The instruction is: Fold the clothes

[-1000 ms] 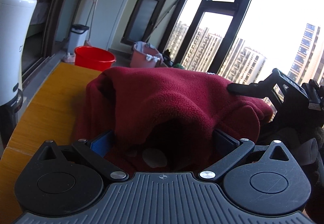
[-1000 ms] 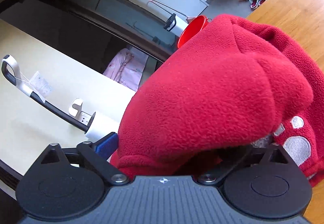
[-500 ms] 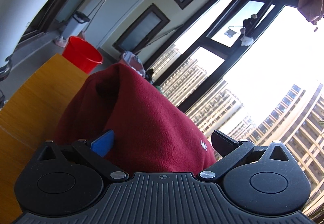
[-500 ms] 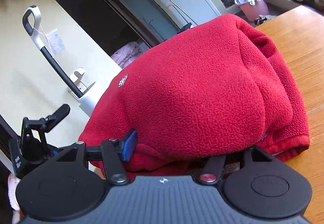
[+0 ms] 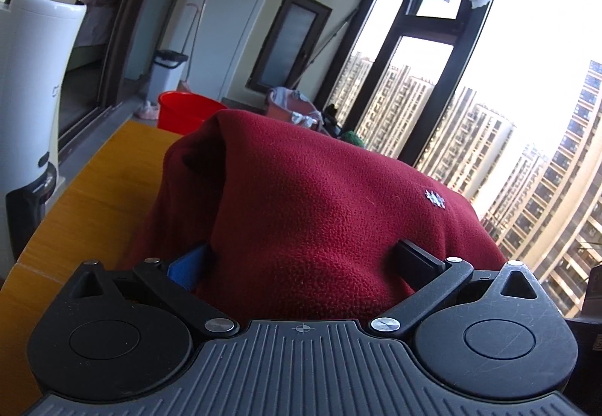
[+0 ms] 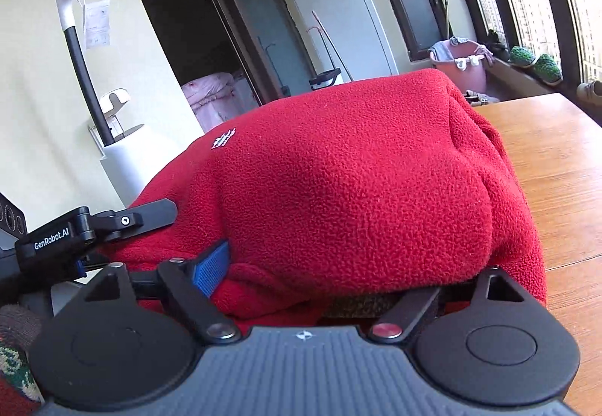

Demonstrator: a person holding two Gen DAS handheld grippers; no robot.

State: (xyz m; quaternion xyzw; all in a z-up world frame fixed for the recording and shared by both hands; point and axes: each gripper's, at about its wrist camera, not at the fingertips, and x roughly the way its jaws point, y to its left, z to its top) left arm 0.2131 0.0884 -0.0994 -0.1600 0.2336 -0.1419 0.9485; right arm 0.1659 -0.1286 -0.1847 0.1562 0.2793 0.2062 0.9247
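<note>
- presently the red fleece garment (image 6: 338,182) sits bunched in a thick mound on the wooden table (image 6: 557,167), its bulk toward the near edge and draped over both tools; a small white emblem faces up.
- progress, as judged: some layers are doubled over, but the mound is rounded and uneven. flattening and squaring the bundle appear outstanding.
- left gripper (image 5: 301,258): jaws set wide with fleece filling the gap and lying against both pads; whether they truly pinch it cannot be told.
- right gripper (image 6: 331,265): jaws opening, fleece between and over them; only the blue pad (image 6: 210,267) shows clearly, the other finger is hidden under the cloth.
- containers beyond the far edge, on the floor: a red bucket (image 5: 188,109), contents not visible; a pink basket (image 6: 461,64) with cloth hanging over its rim.
</note>
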